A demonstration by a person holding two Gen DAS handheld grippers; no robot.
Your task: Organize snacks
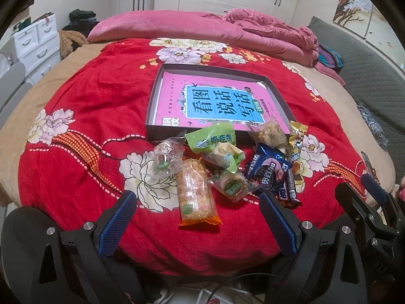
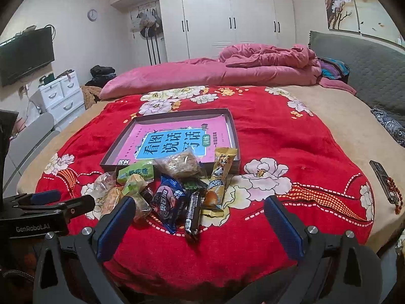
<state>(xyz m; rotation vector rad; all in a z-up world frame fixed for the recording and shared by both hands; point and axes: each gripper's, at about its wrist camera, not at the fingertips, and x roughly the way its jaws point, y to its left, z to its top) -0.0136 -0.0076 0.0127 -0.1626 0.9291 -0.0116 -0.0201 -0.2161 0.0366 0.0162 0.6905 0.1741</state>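
We hold the left gripper (image 1: 198,219) and the right gripper (image 2: 200,224) low over the bed's red blanket (image 1: 83,136), each with its jaws spread wide and nothing between them. The snacks lie in a loose heap just in front of the shallow box (image 1: 153,98), which holds a pink book (image 1: 174,93): a long cracker pack (image 1: 195,192) nearest our left gripper, a blue cookie packet (image 2: 168,202) and a black bar (image 2: 192,214) nearest our right.
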